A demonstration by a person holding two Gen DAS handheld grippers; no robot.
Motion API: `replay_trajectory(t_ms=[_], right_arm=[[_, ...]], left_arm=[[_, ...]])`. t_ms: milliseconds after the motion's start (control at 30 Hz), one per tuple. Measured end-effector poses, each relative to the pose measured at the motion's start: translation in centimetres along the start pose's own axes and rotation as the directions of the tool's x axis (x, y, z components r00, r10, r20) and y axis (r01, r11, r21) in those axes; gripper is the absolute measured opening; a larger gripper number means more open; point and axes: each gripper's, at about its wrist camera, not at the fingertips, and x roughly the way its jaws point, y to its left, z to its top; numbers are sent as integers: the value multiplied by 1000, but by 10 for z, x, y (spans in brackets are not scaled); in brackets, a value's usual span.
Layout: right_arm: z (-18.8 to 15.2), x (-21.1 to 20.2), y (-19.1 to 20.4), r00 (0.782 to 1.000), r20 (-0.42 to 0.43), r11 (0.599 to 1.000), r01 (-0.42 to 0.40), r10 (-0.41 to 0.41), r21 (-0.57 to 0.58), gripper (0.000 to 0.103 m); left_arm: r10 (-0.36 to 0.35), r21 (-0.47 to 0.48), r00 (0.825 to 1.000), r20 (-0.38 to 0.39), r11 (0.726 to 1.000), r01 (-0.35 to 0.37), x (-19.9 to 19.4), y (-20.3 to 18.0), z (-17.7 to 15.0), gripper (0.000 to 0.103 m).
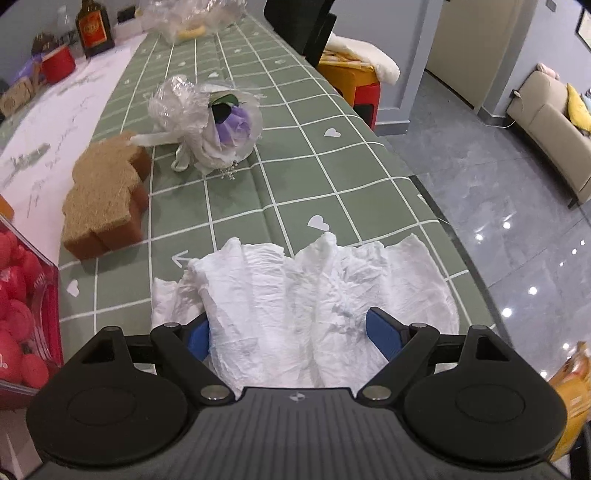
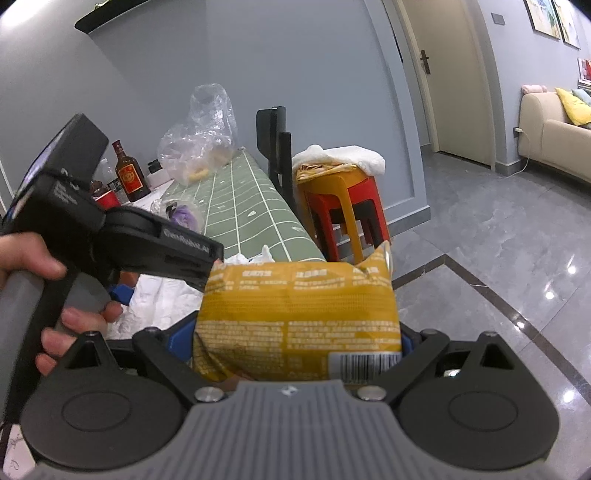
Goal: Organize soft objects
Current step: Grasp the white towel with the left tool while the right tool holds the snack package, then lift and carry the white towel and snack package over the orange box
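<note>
A crumpled white cloth (image 1: 306, 295) lies on the green checked tablecloth (image 1: 295, 177) near its front edge. My left gripper (image 1: 291, 332) stands wide open over it, with a raised fold of the cloth between the blue pads (image 1: 384, 332); the pads do not squeeze it. My right gripper (image 2: 295, 339) is shut on a yellow plastic packet (image 2: 299, 306), held in the air beside the table. In the right wrist view a hand (image 2: 22, 266) grips the left gripper's black body (image 2: 147, 240) over the cloth (image 2: 162, 299). Further back lie a brown bear-shaped sponge (image 1: 107, 195) and a plastic-wrapped purple flower bundle (image 1: 218, 125).
A clear red box of red balls (image 1: 22, 302) stands at the table's left edge. At the far end are a brown bottle (image 1: 94, 26), a red cup (image 1: 57, 64) and a clear plastic bag (image 1: 192, 18). Stacked orange and red stools (image 2: 343, 206) and a black chair (image 2: 273, 147) stand beside the table.
</note>
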Motion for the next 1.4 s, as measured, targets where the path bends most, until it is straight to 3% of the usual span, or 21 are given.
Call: replay_trajectory(t_ms=[100, 300, 467, 633, 800, 967, 1100, 1200, 1400], right_arm=[[-1, 0, -1, 1000, 1, 1000, -3, 3, 3, 95], [-2, 3, -4, 1000, 2, 1000, 8, -8, 23, 95], [-2, 3, 0, 1000, 6, 1000, 17, -17, 15, 95], [-4, 4, -1, 1000, 5, 999, 30, -30, 28, 95], [-6, 1, 3, 999, 15, 999, 39, -39, 14, 95], [-9, -3, 3, 999, 25, 999, 37, -37, 25, 95], [-11, -8, 6, 998, 30, 999, 49, -49, 3, 95], [-12, -14, 6, 998, 45, 999, 49, -49, 6, 95], [-15, -27, 9, 996, 64, 998, 57, -58, 12, 95]], left_arm=[[12, -28, 999, 49, 1000, -10, -1, -1, -7, 98], [13, 7, 994, 109, 1000, -14, -6, -5, -17, 91], [-6, 45, 992, 129, 999, 0, -13, -11, -22, 65], [-3, 55, 988, 154, 998, -5, -14, -13, -27, 60], [-3, 105, 985, 172, 994, -15, -18, -20, -31, 43], [6, 225, 979, 206, 973, -53, -21, -30, -40, 28], [0, 280, 979, 205, 958, -59, -22, -32, -44, 22], [-38, 273, 982, 186, 962, -15, -26, -27, -42, 19], [-101, 280, 967, 233, 960, 33, -46, -18, -49, 18]])
